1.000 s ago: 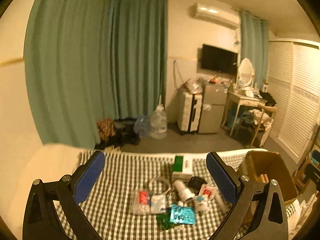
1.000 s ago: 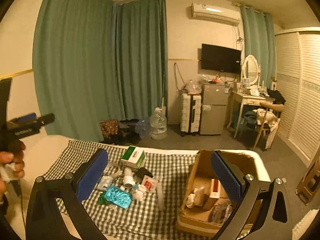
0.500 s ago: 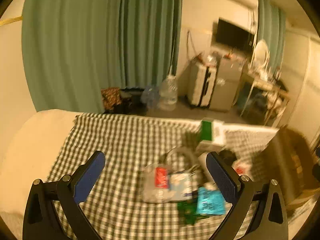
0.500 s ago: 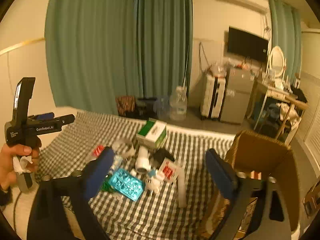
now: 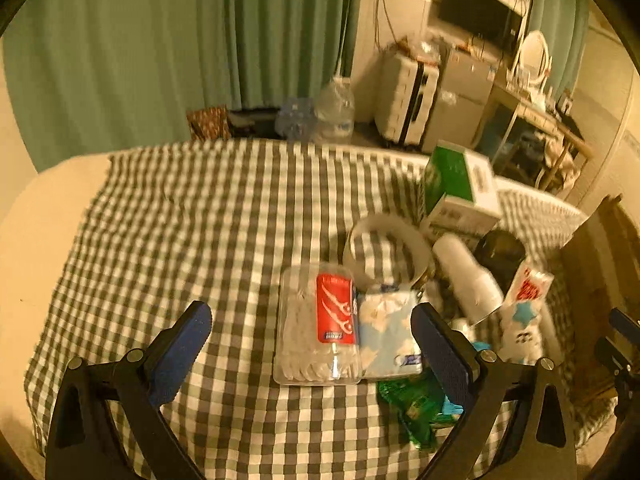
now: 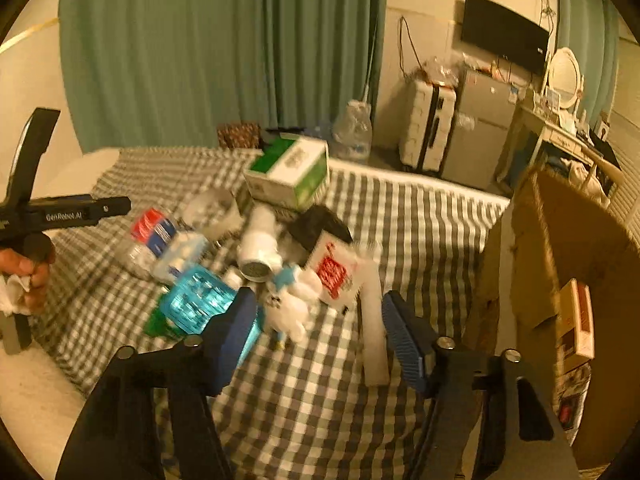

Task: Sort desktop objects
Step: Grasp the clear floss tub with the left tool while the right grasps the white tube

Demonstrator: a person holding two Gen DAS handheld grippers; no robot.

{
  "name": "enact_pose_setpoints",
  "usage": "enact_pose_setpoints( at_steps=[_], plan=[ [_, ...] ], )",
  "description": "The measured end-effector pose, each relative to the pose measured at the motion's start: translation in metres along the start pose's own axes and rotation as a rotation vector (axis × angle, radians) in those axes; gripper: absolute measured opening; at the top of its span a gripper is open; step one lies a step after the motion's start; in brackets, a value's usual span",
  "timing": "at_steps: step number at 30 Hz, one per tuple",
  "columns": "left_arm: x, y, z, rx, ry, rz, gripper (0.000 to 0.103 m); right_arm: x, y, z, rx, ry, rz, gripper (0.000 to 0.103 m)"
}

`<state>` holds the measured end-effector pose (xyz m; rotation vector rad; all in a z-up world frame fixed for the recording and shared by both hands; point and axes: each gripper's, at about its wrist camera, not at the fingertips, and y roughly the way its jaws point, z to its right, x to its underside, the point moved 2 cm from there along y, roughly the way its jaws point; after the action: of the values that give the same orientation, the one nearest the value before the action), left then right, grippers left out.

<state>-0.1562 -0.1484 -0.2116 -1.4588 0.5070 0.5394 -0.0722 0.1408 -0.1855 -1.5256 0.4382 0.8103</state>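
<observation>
At the bottom of the left wrist view, my left gripper (image 5: 310,344) is standing wide with nothing pressed between its blue pads. Between those pads, lower centre of the frame, a clear plastic box of white floss picks with a red label (image 5: 318,324) is lying on the green-and-white checked cloth (image 5: 192,216), and a pale blue and white tissue packet (image 5: 388,330) is touching its right side. A crumpled green foil wrapper (image 5: 412,400) is lying just below the packet.

At the bottom of the right wrist view, my right gripper (image 6: 318,326) is closing, its jaws about half apart over bare cloth, gripping nothing. A small white soft toy (image 6: 294,304) is sitting just above the gap, a turquoise blister tray (image 6: 198,300) is partly hidden behind the left finger, and a long white flat stick (image 6: 374,328) is lying beside the right finger. My left hand (image 6: 30,276) is showing at the left edge of this frame, holding the other tool.

Further up the pile, a white plastic bottle (image 6: 260,246) is lying on its side next to a red-and-white sachet (image 6: 332,270). Beyond them a white and green cardboard carton (image 6: 290,172) is resting, tilted. A brown cardboard box (image 6: 576,240) is filling the right edge.

In the upper part of the frame, green curtains (image 6: 224,52) are hanging.
</observation>
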Motion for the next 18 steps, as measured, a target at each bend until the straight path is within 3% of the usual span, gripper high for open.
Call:
enact_pose_setpoints(
  at_steps=[13,18],
  plan=[
    [0.015,0.061,0.002,-0.066,0.049,-0.161,0.098,0.019,0.06,0.022,0.068,0.044,-0.145,0.06],
    [0.018,0.074,0.002,-0.088,0.061,-0.188,0.097,0.025,0.08,0.033,0.08,0.091,-0.219,0.06]
  ],
)
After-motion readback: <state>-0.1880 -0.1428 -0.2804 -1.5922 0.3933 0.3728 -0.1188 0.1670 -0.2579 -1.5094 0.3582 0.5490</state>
